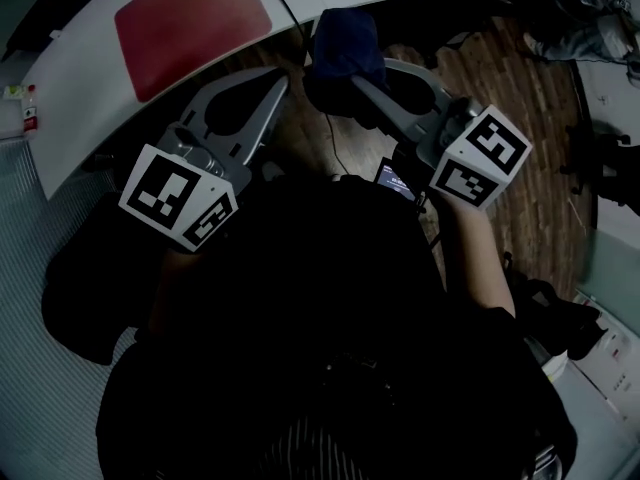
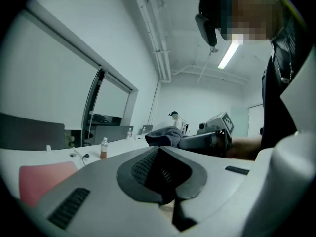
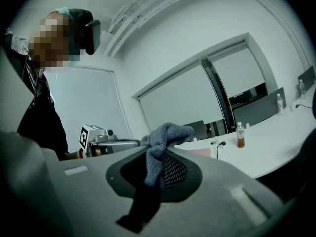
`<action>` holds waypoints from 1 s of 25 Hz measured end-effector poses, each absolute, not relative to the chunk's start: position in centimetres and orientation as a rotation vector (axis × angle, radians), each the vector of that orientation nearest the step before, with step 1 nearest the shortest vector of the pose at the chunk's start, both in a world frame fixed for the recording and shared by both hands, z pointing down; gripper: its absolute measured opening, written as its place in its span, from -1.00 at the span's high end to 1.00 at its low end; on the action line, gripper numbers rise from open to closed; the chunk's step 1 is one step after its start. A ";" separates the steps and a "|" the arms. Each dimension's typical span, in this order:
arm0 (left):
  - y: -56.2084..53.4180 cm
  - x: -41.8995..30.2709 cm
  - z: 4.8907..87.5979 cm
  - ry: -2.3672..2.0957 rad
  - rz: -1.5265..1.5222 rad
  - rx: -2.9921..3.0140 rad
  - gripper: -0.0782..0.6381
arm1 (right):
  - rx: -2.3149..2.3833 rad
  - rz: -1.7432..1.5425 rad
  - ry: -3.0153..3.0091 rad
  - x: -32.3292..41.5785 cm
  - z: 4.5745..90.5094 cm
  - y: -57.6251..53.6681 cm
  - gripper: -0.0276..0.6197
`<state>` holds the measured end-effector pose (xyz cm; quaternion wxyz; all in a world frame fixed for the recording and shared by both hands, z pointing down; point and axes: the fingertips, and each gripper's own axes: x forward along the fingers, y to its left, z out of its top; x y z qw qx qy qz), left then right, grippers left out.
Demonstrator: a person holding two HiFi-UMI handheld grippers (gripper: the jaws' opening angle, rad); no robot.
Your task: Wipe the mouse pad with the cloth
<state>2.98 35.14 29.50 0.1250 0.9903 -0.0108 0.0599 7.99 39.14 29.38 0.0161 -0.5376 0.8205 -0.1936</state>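
The red mouse pad [image 1: 193, 26] lies flat on the white table [image 1: 90, 78], its long axis running 8 to 2 o'clock in the head view; it sits at 11 o'clock of the left gripper [image 1: 281, 82], whose jaws meet with nothing between them; the right gripper [image 1: 357, 81] pinches the blue-grey cloth [image 1: 345, 48], held apart from the pad at its 3 o'clock; only the gripper views show a bottle [image 2: 103, 148] on the table.
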 end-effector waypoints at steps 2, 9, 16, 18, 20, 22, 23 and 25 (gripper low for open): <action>32.7 -0.1 30.2 -0.042 0.159 2.859 0.76 | -1.731 -0.578 2.533 6.0 30.0 36.3 0.79; 22.8 -10.4 29.4 -0.148 0.083 2.775 0.76 | -1.736 -0.565 2.590 -2.0 28.6 26.1 0.79; 20.1 -14.5 21.0 -0.218 -0.004 2.701 0.76 | -1.614 -0.548 2.649 -5.8 19.7 23.5 0.79; 19.8 -15.4 19.3 -0.196 -0.053 2.657 0.76 | -1.587 -0.552 2.658 -6.7 18.4 23.0 0.79; 19.2 -16.1 18.3 -0.224 -0.053 2.680 0.76 | -1.564 -0.546 2.678 -7.3 17.6 22.3 0.79; 18.4 -16.9 17.7 -0.256 -0.058 2.687 0.76 | -1.538 -0.549 2.685 -7.6 17.2 21.3 0.79; 18.0 -17.2 17.6 -0.272 -0.065 2.682 0.76 | -1.524 -0.553 2.688 -7.7 17.1 20.7 0.79; 17.1 -17.6 17.9 -0.312 -0.059 2.678 0.76 | -1.494 -0.560 2.699 -7.8 17.2 19.5 0.79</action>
